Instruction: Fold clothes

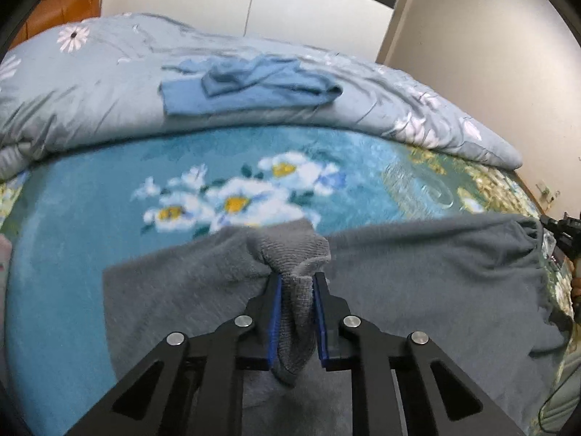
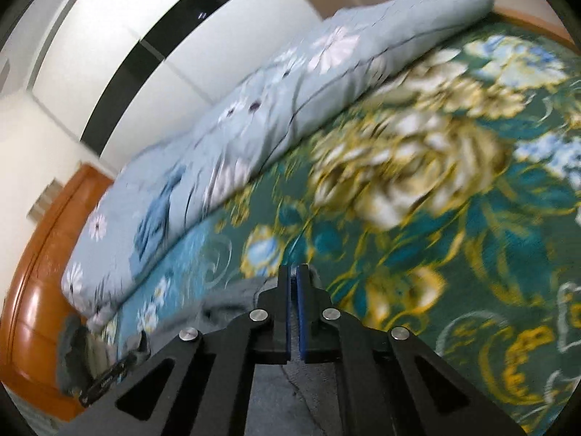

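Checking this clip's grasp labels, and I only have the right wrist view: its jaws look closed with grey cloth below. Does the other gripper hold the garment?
Observer: Yes. The left gripper is shut on a bunched fold of the grey garment.
Operator: Is the garment lifted or lying flat?
Observer: Mostly spread on the floral blanket; only the pinched fold rises.
Operator: Any other clothes there?
Observer: A blue garment lies loosely folded on the quilt behind.
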### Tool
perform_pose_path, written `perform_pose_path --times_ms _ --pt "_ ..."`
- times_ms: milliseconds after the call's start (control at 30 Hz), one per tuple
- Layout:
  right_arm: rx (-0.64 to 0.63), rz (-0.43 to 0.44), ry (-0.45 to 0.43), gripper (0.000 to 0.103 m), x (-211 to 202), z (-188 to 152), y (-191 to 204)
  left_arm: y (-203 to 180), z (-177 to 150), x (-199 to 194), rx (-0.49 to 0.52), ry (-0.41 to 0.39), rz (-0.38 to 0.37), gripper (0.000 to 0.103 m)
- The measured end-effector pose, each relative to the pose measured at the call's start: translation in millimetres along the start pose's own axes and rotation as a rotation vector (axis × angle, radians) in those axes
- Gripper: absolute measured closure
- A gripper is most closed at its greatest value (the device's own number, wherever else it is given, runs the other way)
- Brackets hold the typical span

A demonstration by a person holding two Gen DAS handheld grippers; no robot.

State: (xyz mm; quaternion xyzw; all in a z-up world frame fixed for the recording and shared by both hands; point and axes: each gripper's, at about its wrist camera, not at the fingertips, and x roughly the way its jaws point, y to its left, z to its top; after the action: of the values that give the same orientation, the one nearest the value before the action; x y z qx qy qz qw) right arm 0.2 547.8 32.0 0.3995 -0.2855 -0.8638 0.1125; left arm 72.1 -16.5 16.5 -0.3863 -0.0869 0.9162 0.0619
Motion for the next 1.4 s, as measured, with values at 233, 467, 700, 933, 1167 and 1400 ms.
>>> perform_pose_path --times_ms 233,467,700,933,1167,1400 --pt "-0.021 -0.036 -0.037 0.102 -6.3 11.4 2.9 20.3 39.9 -37.0 -0.04 -0.138 -0.002 0.087" --pt "0.096 -0.018 -0.1 0.103 -20.2 24.4 -26.1 63.4 48.6 -64.4 -0.091 -0.204 0.128 0.087" --pt "0.094 0.019 0.002 0.102 -0.3 9.3 -35.1 64.3 36.7 -59.2 -0.101 -0.188 0.139 0.087" --pt "0.107 0.05 0.104 0.068 32.3 1.3 -48.6 68.0 24.5 -55.1 -0.122 -0.15 0.134 0.087" --pt "0.158 0.156 0.191 0.061 53.3 -0.9 -63.6 69.3 16.4 -45.8 -0.125 -0.112 0.144 0.087" --pt "0.079 0.255 0.316 0.06 68.7 -6.3 -51.0 65.7 12.6 -34.1 -0.116 -0.08 0.146 0.086"
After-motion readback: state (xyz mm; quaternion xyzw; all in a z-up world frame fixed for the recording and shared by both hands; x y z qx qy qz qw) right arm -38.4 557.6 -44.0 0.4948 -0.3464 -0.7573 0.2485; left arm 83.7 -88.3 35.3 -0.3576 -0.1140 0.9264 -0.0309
